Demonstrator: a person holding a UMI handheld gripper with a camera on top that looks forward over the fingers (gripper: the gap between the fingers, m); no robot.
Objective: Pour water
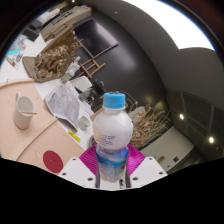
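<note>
Workshop clutter behind, round pale table [30, 135] off to the claw's left; bottle in hand.

Bottle [110, 140]: white, blue cap [114, 100] on, upright, sits right between the fingers with both pink pads [90, 160] pressed to its lower body, so the gripper [111, 168] is closed on it and appears to carry it clear of the table. Cup [22, 110], pale, with something thin standing in it, sits on the table well left of and beyond the fingers; red disc [52, 160] lies nearer, just left of them. Progress, my read: grasp done, no tilt yet, cap looks closed. Left: get to the cup, open the cap if sealed, pour.
</note>
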